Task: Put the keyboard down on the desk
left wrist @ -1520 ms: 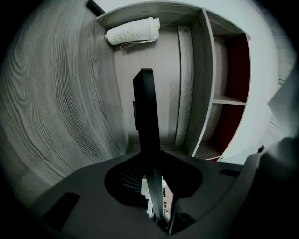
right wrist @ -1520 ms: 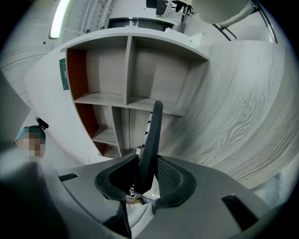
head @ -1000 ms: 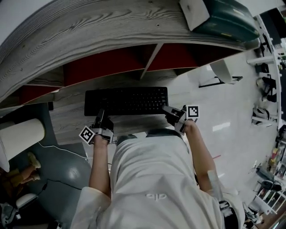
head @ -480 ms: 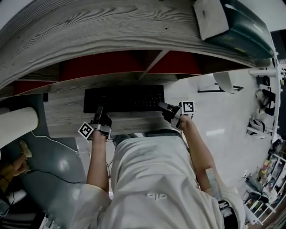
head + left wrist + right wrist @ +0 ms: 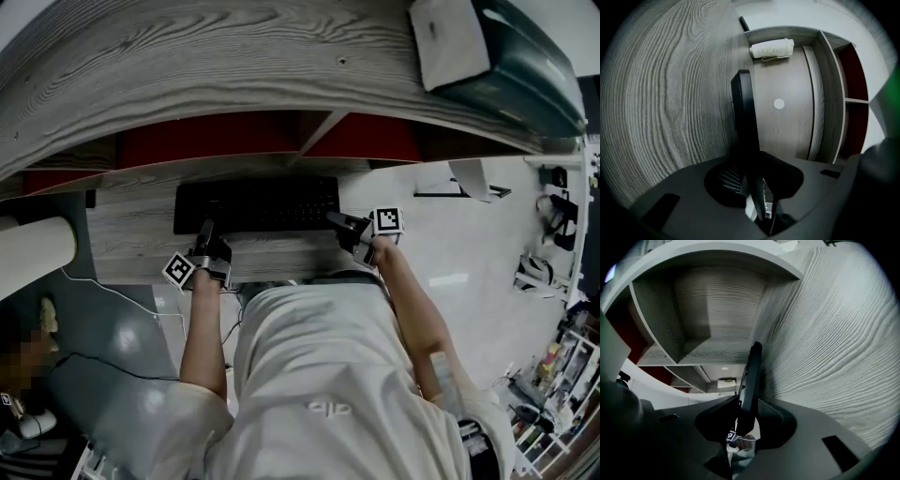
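Note:
The black keyboard point(image 5: 258, 204) lies level over the grey wood shelf point(image 5: 131, 251) beneath the desk top point(image 5: 234, 56). My left gripper point(image 5: 205, 231) is shut on its near edge toward the left end. At the right end, my right gripper point(image 5: 339, 223) is shut on the near corner. In the left gripper view the keyboard point(image 5: 743, 110) runs edge-on between the jaws of that gripper point(image 5: 751, 161), with wood grain close on its left. The right gripper view shows the keyboard point(image 5: 752, 371) clamped the same way in that gripper point(image 5: 744, 409). Whether it rests on the shelf I cannot tell.
A white box point(image 5: 450, 37) and a dark green case point(image 5: 525, 66) sit on the desk top at the far right. Red-backed cubbies point(image 5: 206, 141) line the back under it. A white roll point(image 5: 33, 258) lies at the left, and a cable point(image 5: 122, 300) trails on the floor.
The keyboard and both grippers have moved a little farther in under the desk top and slightly left. Both grips look the same.

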Motion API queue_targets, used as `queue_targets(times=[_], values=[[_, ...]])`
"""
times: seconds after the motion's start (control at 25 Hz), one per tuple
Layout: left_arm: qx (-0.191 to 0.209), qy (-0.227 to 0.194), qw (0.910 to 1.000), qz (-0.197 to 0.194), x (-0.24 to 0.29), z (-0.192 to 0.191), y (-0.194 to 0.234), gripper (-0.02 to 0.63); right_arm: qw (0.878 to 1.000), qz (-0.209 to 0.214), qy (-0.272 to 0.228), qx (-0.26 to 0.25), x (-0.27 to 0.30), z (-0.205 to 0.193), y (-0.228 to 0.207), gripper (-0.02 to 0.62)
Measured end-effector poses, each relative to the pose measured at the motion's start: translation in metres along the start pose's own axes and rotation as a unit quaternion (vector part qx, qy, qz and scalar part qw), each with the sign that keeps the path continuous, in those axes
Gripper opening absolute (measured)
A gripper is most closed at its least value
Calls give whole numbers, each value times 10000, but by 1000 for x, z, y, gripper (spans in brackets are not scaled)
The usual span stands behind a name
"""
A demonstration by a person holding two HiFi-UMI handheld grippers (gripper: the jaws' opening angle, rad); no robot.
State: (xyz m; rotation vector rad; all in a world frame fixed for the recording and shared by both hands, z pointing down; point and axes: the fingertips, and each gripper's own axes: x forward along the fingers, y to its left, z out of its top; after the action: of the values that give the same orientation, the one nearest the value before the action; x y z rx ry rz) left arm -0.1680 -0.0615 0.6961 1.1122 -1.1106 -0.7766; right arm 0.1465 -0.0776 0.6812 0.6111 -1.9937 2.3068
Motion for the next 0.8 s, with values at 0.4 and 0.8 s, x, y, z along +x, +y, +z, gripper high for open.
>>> queue_targets(times=[0.4, 0.8], values=[[42, 69, 9998, 158, 19, 1, 2, 103, 9990, -283, -194, 292, 2, 18, -21, 133], [280, 204, 9976, 604, 27, 5, 11, 133, 9975, -470, -327, 416, 7, 25, -27, 133]])
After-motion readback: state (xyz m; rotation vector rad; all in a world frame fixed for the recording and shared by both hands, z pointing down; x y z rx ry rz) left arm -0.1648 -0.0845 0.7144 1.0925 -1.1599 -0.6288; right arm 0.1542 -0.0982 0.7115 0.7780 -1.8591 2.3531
